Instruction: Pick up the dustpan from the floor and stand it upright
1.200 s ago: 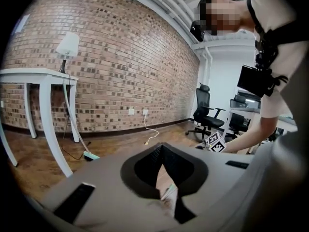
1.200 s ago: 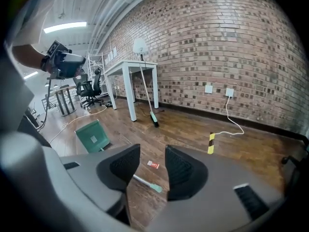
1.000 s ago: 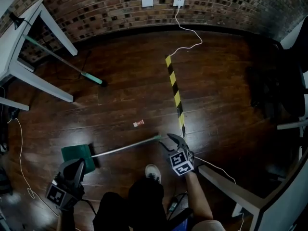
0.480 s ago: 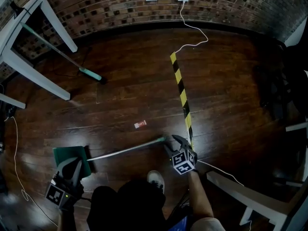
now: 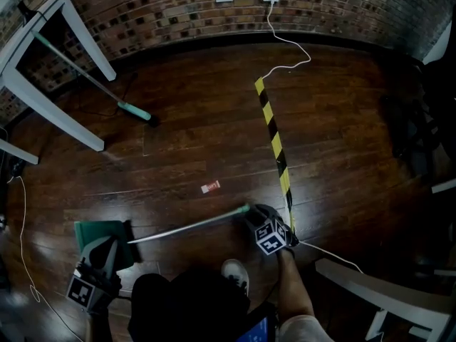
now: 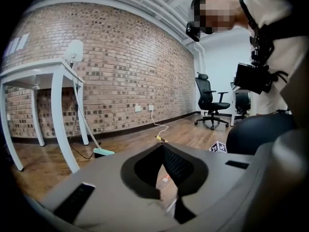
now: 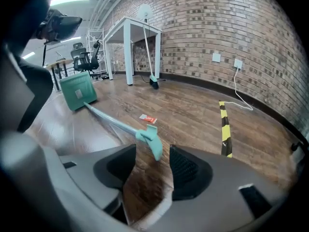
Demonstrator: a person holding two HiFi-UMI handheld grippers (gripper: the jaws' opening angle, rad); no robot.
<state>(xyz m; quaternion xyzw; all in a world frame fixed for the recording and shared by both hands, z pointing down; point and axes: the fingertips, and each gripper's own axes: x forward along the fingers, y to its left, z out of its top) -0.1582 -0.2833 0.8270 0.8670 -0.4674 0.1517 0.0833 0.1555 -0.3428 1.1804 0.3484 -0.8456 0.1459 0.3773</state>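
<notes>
The green dustpan (image 5: 96, 234) lies flat on the wood floor, its long metal handle (image 5: 185, 224) running right to a teal grip (image 5: 244, 209). My right gripper (image 5: 262, 218) is low over that grip. In the right gripper view the teal grip (image 7: 153, 140) lies between the fingertips of the right gripper (image 7: 152, 154); the jaws have just been opening and stand wide, with no pad pressing on it. The pan (image 7: 77, 92) shows far left. My left gripper (image 5: 107, 251) hovers at the pan's near edge, shut and empty. The left gripper view shows its tips (image 6: 162, 149) meeting, no dustpan.
A broom (image 5: 135, 111) leans under a white table (image 5: 43, 84) at the back left. Yellow-black tape (image 5: 274, 144) and a white cable (image 5: 285, 55) cross the floor. A red wrapper (image 5: 210, 187) lies near the handle. Another table leg (image 5: 370, 291) is at the right; my shoe (image 5: 235, 273) is below.
Both grippers have sunk toward the floor. The right one has come down around the teal end of the handle; the left one has dropped beside the pan.
</notes>
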